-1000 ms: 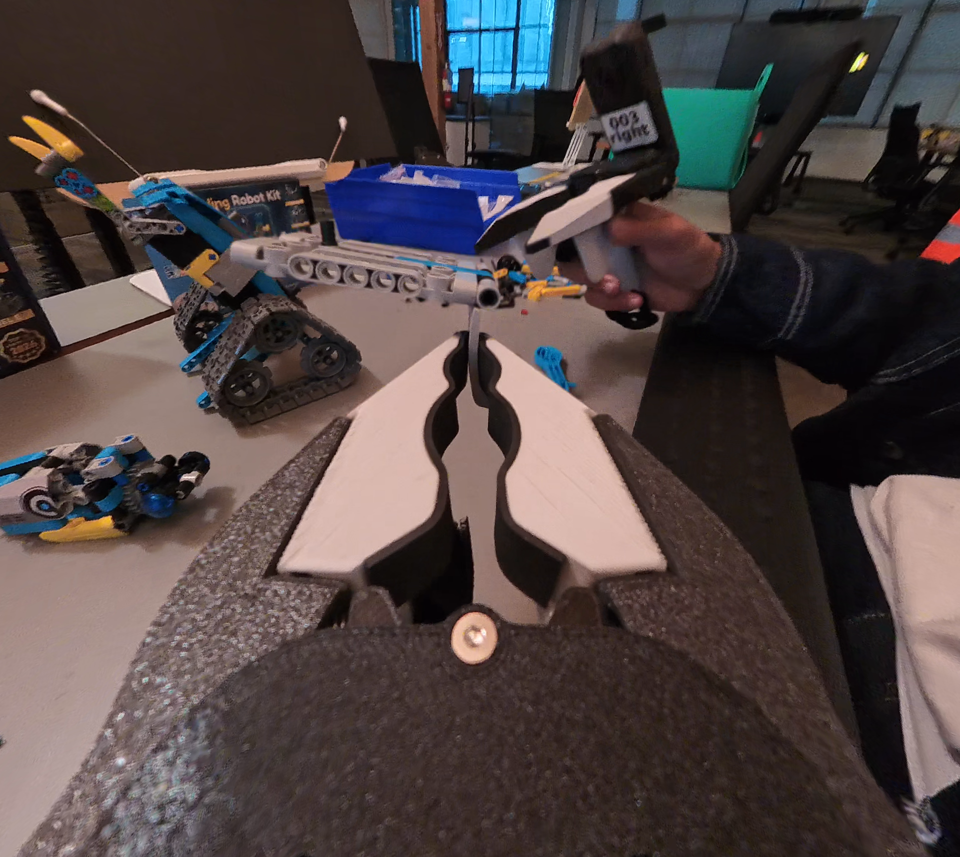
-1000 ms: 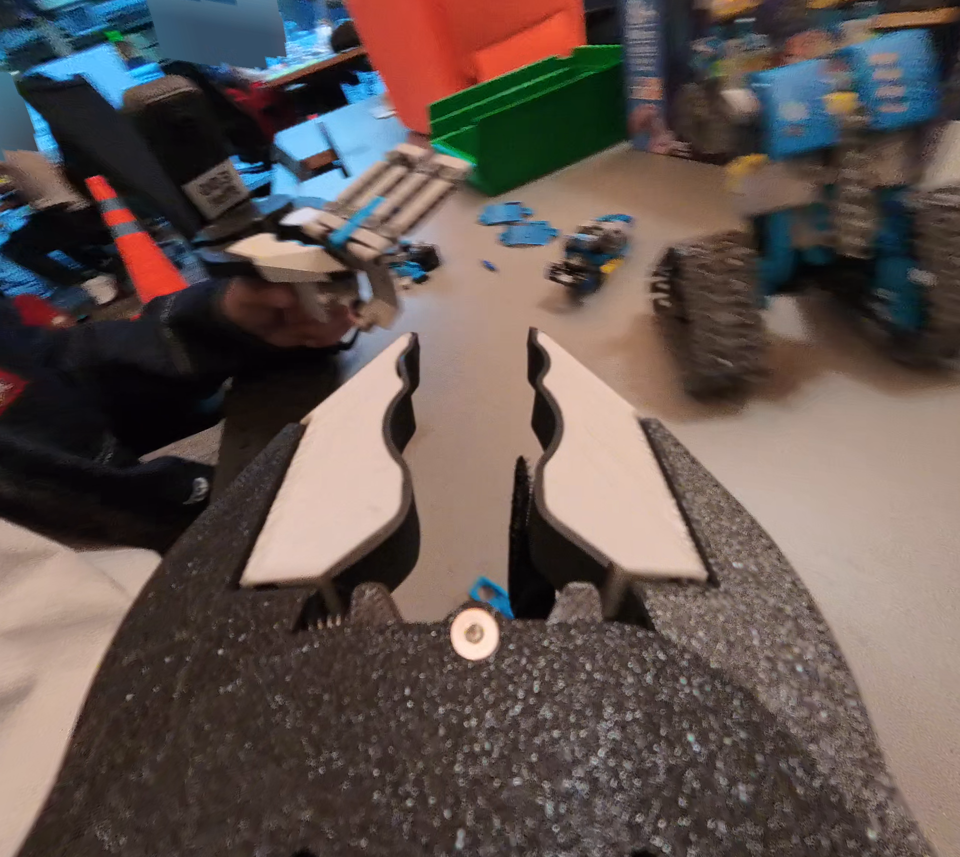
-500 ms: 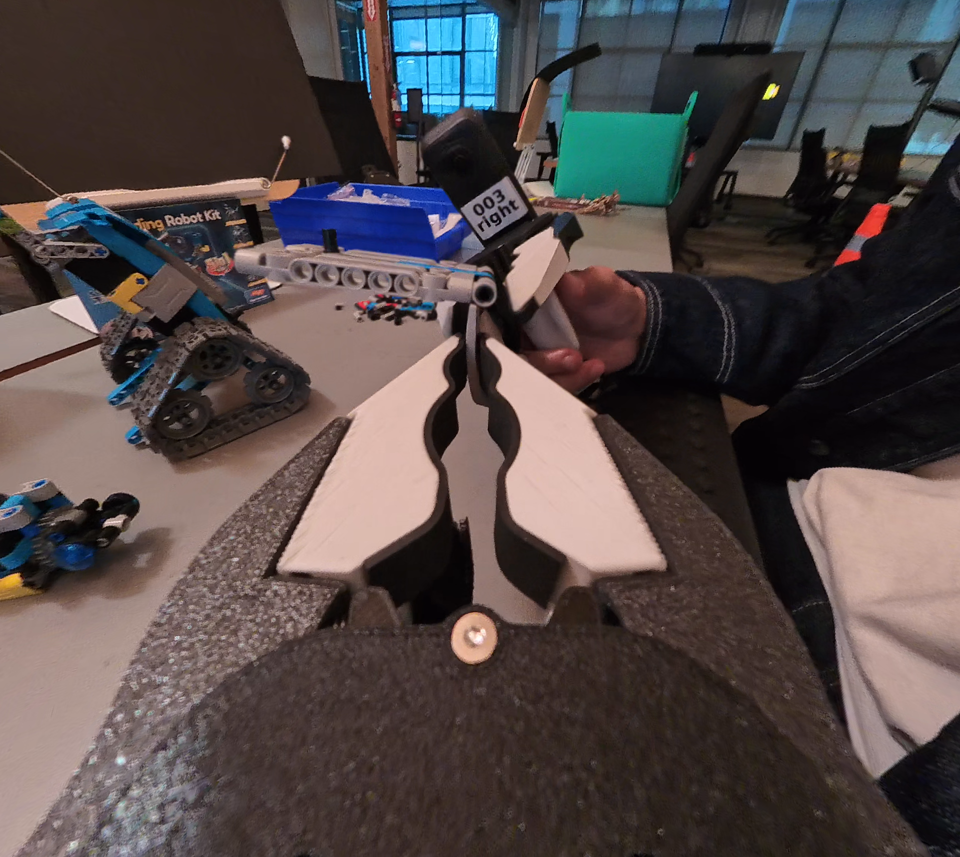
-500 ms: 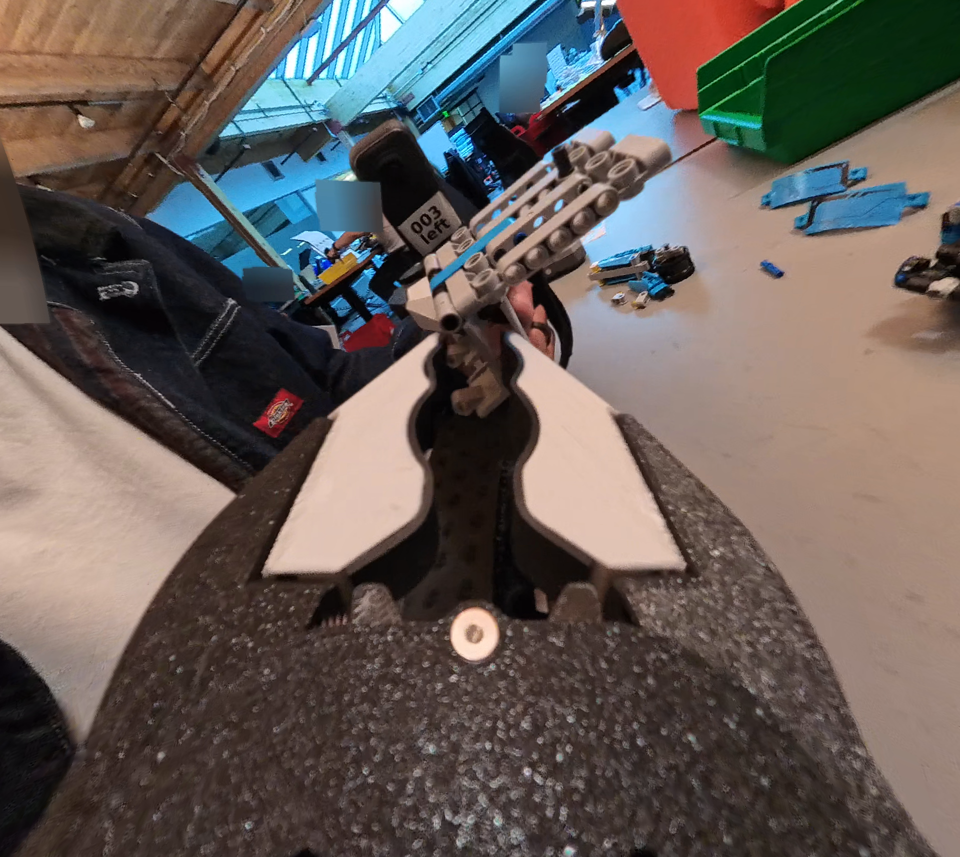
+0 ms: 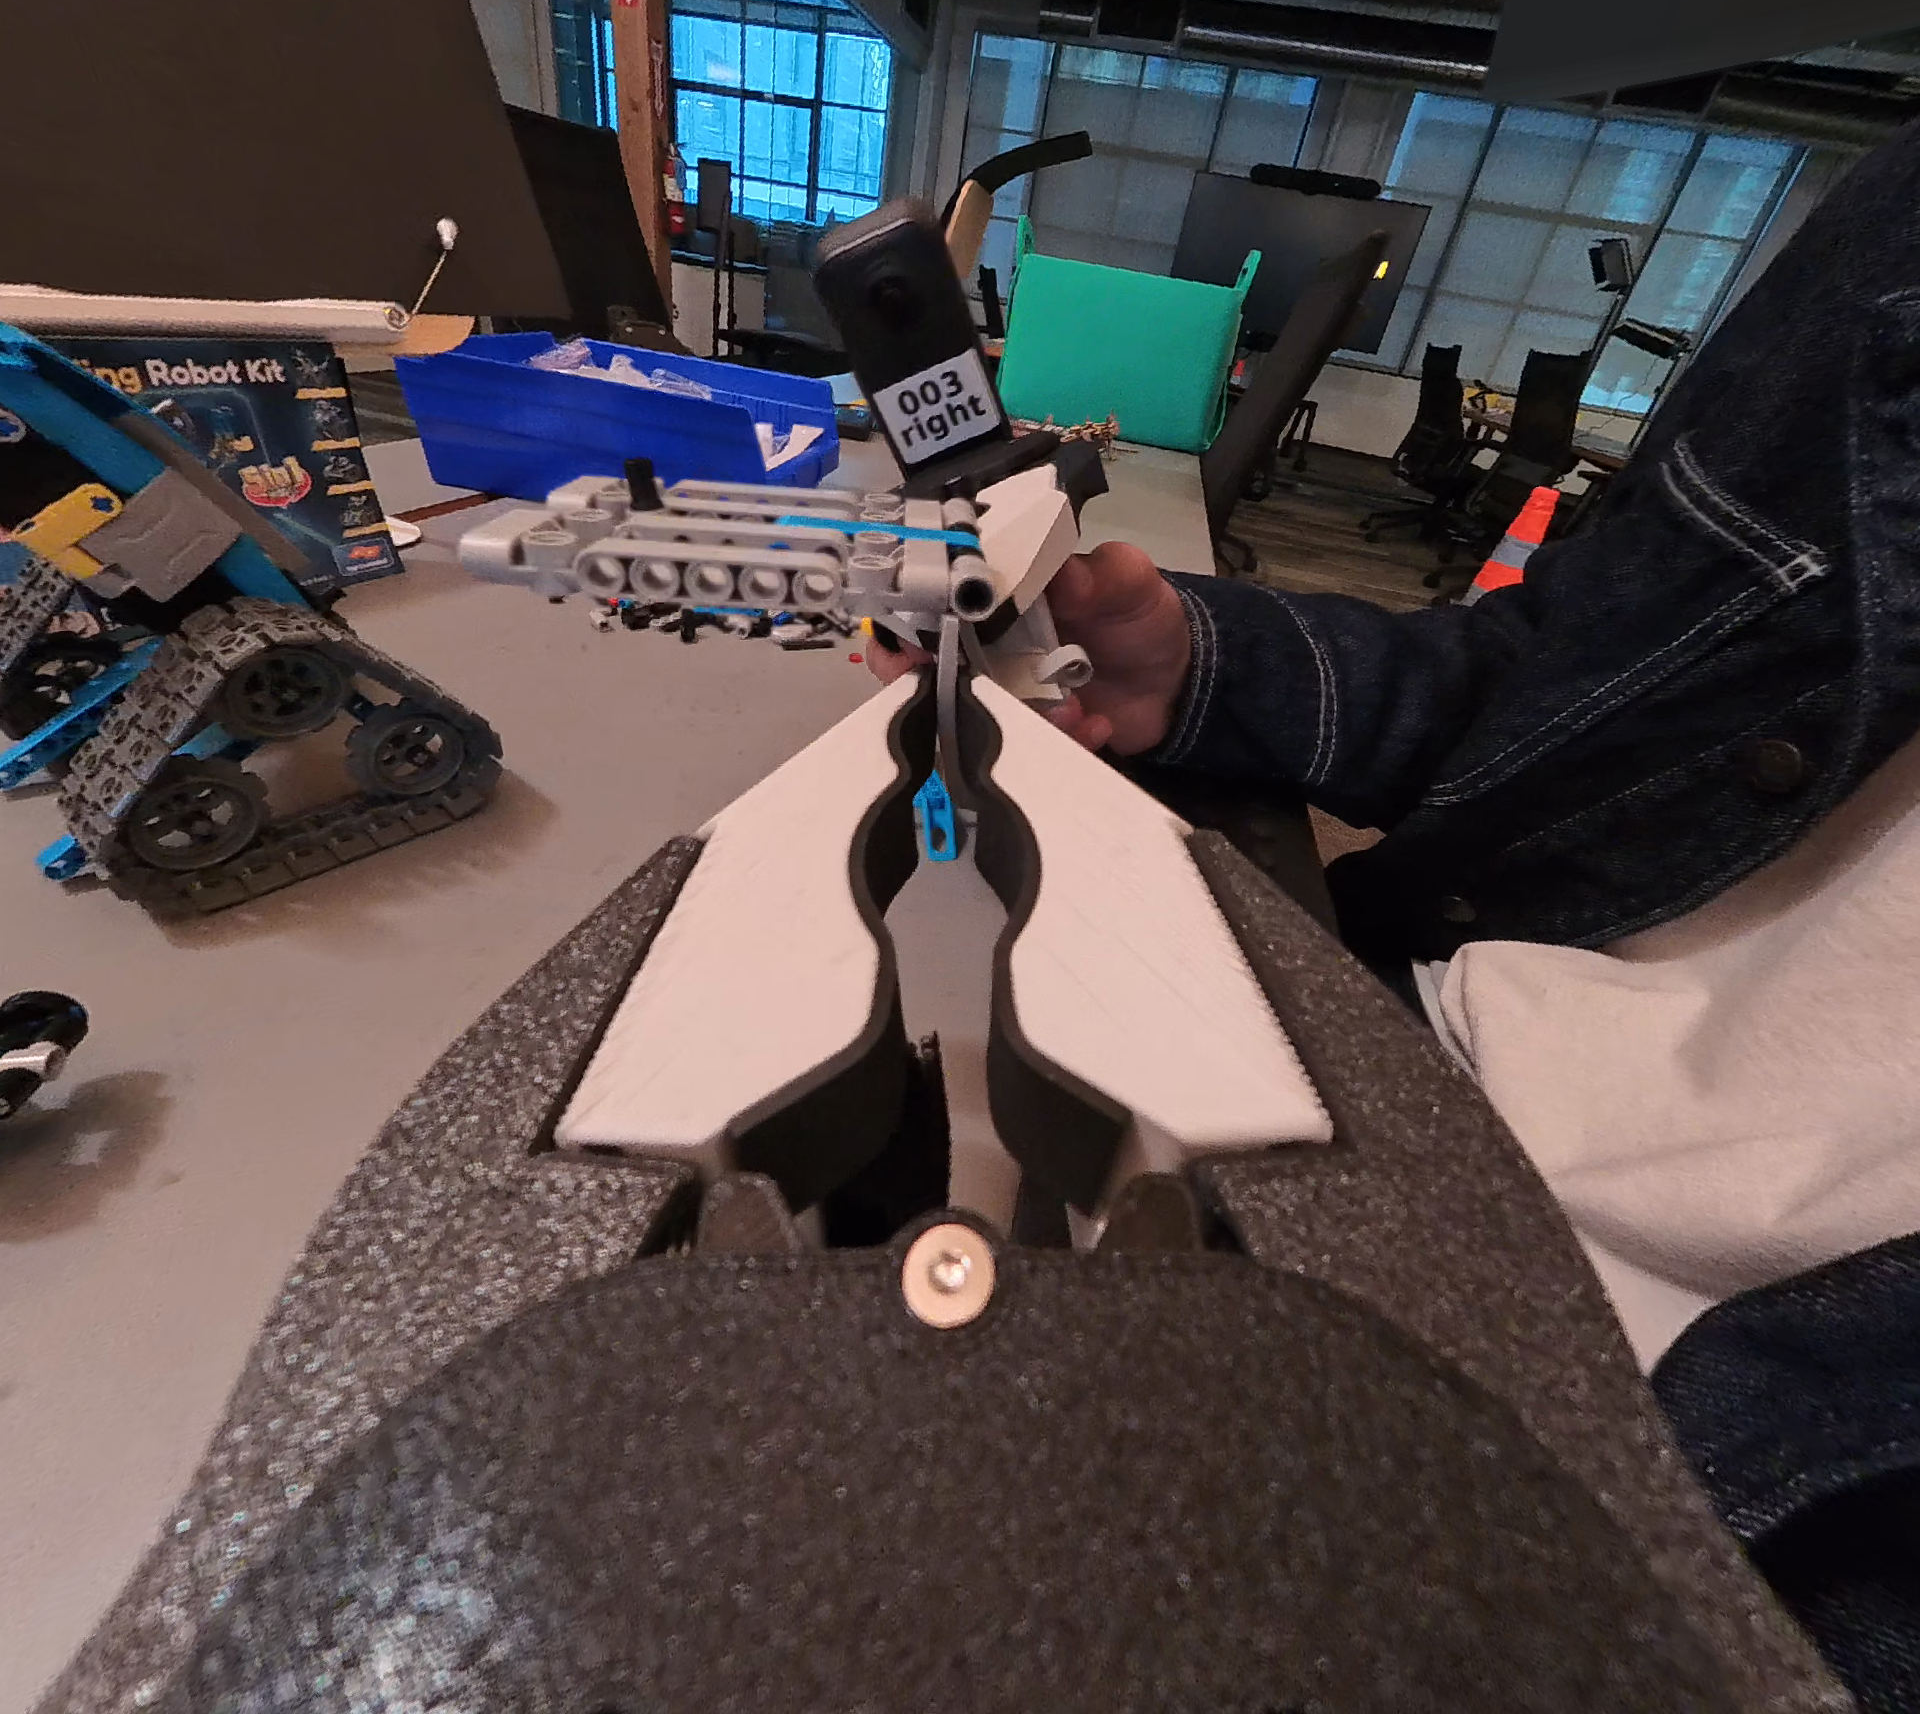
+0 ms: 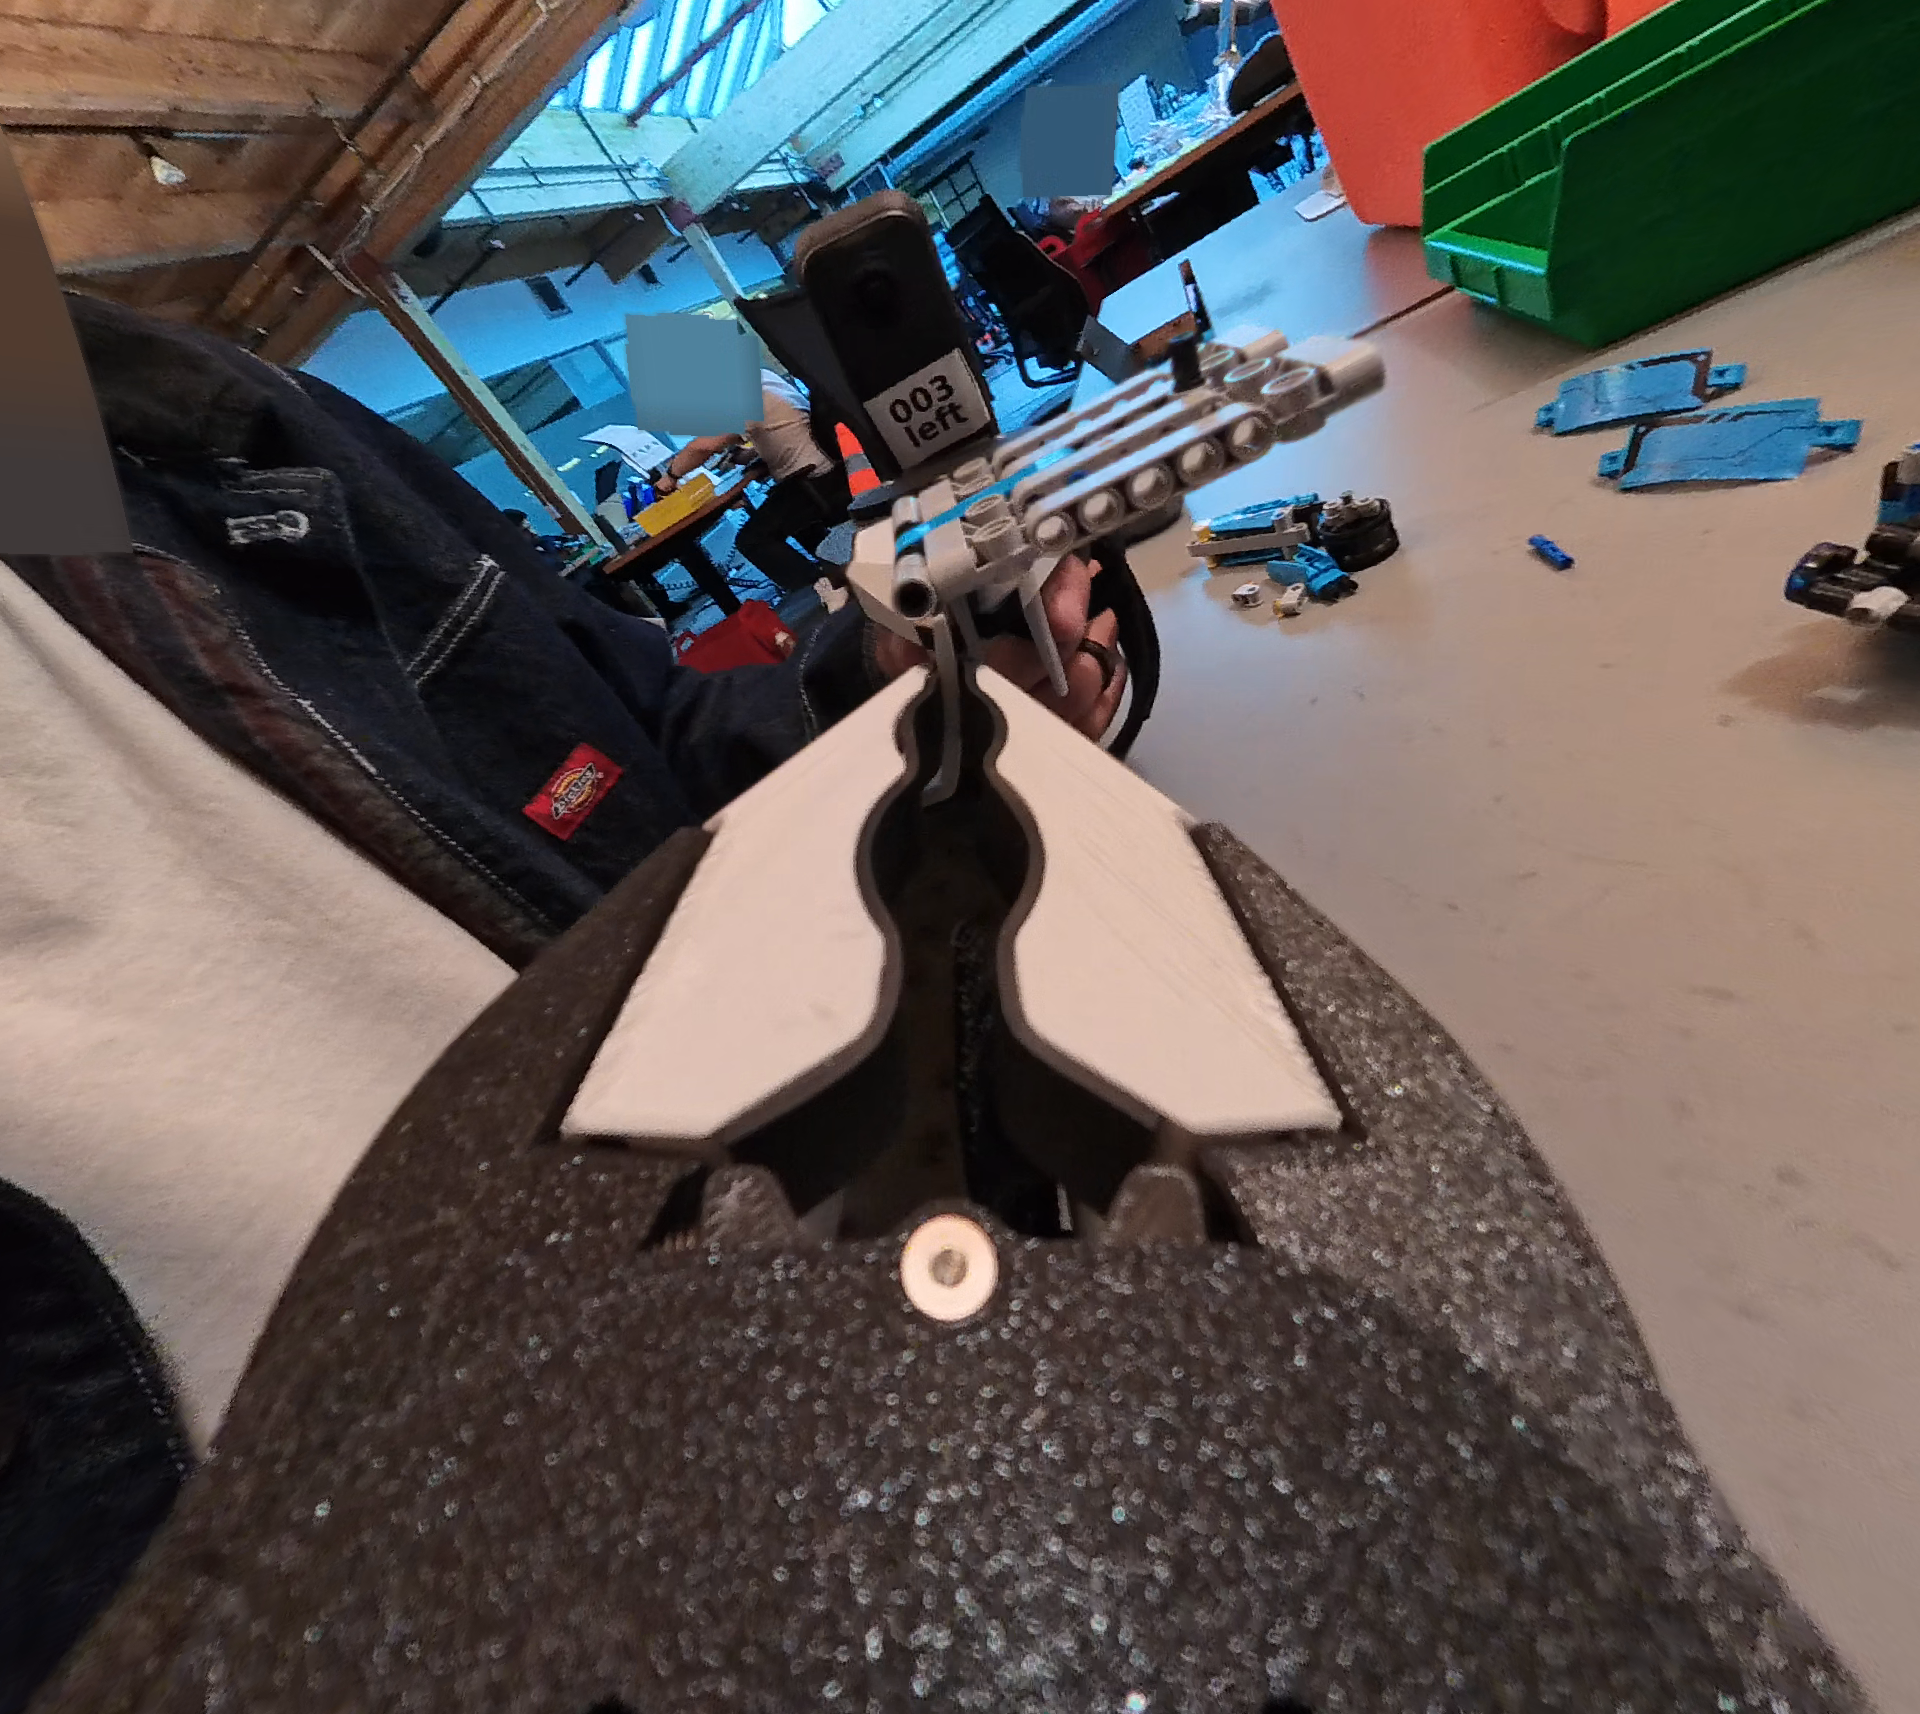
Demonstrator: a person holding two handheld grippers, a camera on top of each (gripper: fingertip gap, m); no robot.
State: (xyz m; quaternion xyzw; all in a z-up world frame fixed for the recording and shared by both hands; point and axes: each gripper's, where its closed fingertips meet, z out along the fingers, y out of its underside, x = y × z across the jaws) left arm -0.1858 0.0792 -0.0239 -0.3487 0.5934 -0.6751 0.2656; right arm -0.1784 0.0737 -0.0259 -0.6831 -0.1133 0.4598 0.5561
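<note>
Grey beam assembly point(image 5: 727, 558) is off the table point(image 5: 260, 1093), left gripper point(image 5: 951, 693) pinching its thin tab, probably steadying it. Right view: right gripper point(image 6: 951, 708) is clamped on the same tab from the opposite side.

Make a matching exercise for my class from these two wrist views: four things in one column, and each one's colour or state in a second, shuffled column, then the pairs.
Things
1. grey beam assembly
2. tracked vehicle
3. parts bin behind the assembly
4. bin by the orange bag

Descriptions
A. green
B. standing on the table on its tracks
C. blue
D. held in the air, with the left gripper and the right gripper both closed on thin grey parts under it

Pairs: 1-D, 2-B, 3-C, 4-A
</note>
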